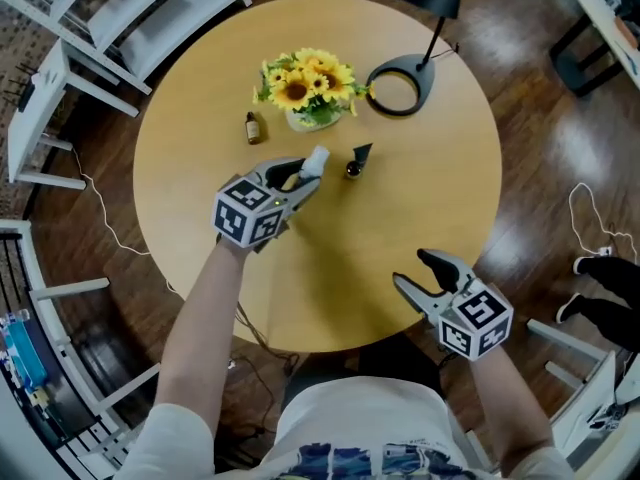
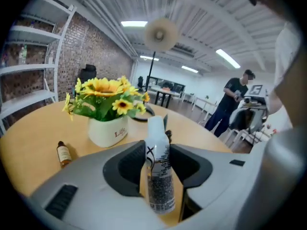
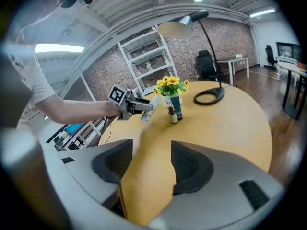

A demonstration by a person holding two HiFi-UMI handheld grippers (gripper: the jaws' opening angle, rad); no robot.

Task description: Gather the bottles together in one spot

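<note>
My left gripper [image 1: 305,173] is shut on a white spray bottle [image 1: 316,159] and holds it just above the round wooden table [image 1: 410,218], in front of the flower pot. In the left gripper view the bottle [image 2: 157,147] stands upright with both pads pressed against its sides. A dark teal bottle [image 1: 358,159] stands just right of it, with what looks like a smaller bottle against it [image 3: 172,115]. A small amber bottle [image 1: 252,127] stands left of the pot. My right gripper [image 1: 425,273] hangs open and empty over the table's near right edge.
A white pot of sunflowers [image 1: 310,93] stands past the bottles, and a black lamp's ring base [image 1: 398,85] sits to its right. White shelving [image 1: 110,18] stands at the left. A person [image 2: 234,99] stands far off in the room.
</note>
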